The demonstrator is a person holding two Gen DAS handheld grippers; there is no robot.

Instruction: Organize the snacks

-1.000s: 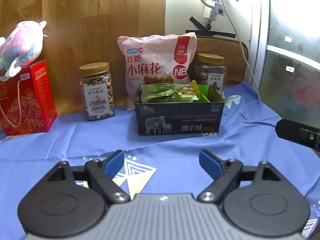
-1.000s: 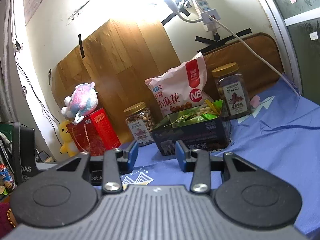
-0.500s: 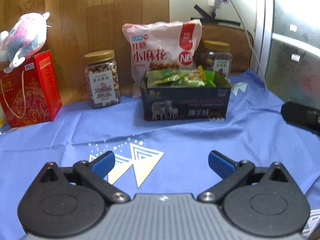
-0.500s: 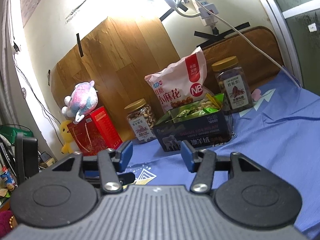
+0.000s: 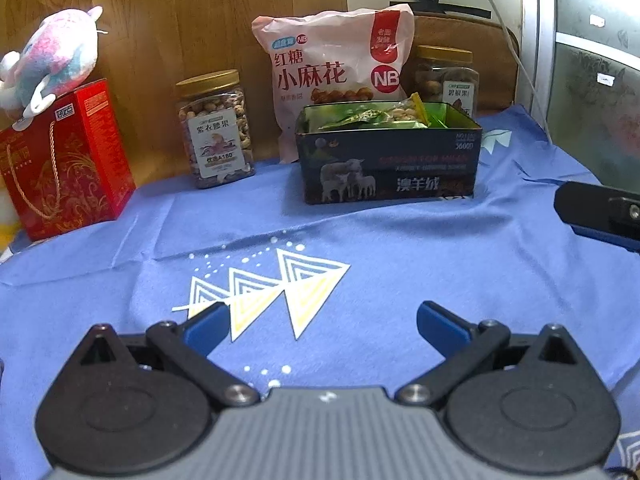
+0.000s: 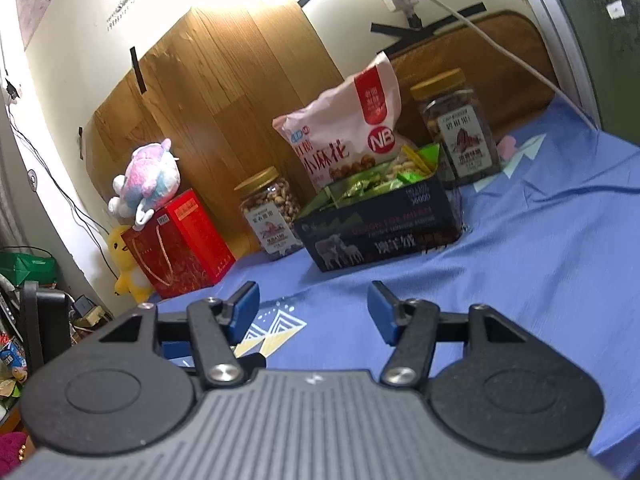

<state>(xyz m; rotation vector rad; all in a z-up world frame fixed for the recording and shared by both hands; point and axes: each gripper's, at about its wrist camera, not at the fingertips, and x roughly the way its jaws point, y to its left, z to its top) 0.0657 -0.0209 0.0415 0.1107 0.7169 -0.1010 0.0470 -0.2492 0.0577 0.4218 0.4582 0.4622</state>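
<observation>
A dark tin box point(image 5: 390, 172) point(image 6: 380, 232) holding green snack packets stands on the blue cloth. Behind it leans a pink snack bag point(image 5: 332, 68) point(image 6: 344, 136). A gold-lidded nut jar point(image 5: 216, 128) point(image 6: 272, 216) stands to its left and a second jar point(image 5: 448, 80) point(image 6: 460, 128) to its right. My left gripper point(image 5: 324, 324) is open and empty, well short of the box. My right gripper point(image 6: 314, 308) is open and empty too, and part of it shows at the right edge of the left wrist view point(image 5: 600, 216).
A red gift box point(image 5: 64, 160) point(image 6: 180, 240) with a plush toy point(image 5: 52, 60) point(image 6: 148, 180) on top stands at the left. A wooden panel point(image 5: 180, 12) backs the table. A white cable point(image 6: 500, 44) hangs at the right. A yellow duck toy point(image 6: 126, 264) sits beyond the table's left edge.
Both grippers have pulled back from the tin box and opened wider. The left wrist view now shows more cloth in front of the box.
</observation>
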